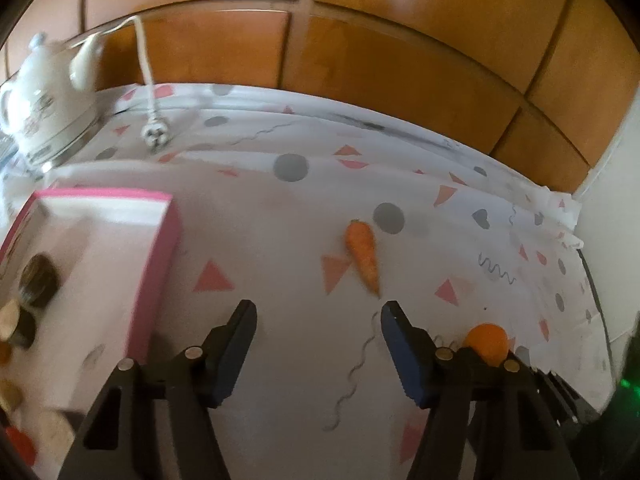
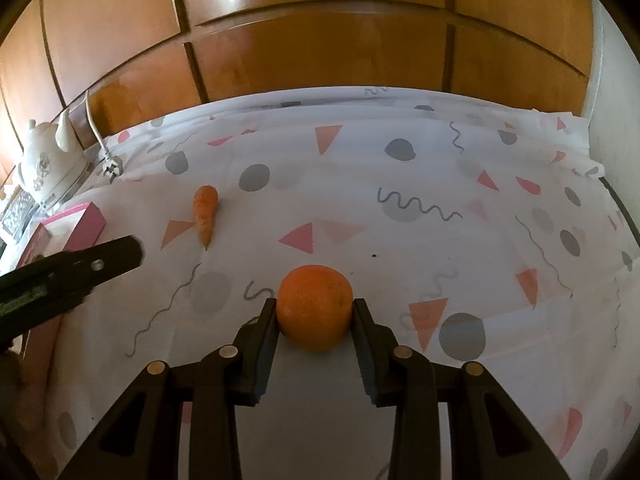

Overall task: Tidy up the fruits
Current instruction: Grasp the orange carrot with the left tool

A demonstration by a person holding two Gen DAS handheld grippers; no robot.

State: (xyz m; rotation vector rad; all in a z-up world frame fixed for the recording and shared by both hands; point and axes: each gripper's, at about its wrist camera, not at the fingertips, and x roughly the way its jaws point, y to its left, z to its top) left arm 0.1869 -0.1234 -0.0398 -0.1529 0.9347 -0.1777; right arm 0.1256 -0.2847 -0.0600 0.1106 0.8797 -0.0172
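Tablecloth (image 2: 400,168) covers the table, cabinet doors (image 2: 320,48) behind it; carrot (image 2: 205,216) lies on the cloth, left of and beyond the orange (image 2: 315,312), well apart from it; orange sits between the fingers of the right gripper (image 2: 315,308); box (image 1: 120,280) stands at the left, left of the carrot; kettle (image 1: 44,108) sits behind the box at the far left; plug (image 1: 154,136) lies just right of the kettle; left gripper (image 1: 318,312) is near the carrot's tip, between box and orange.
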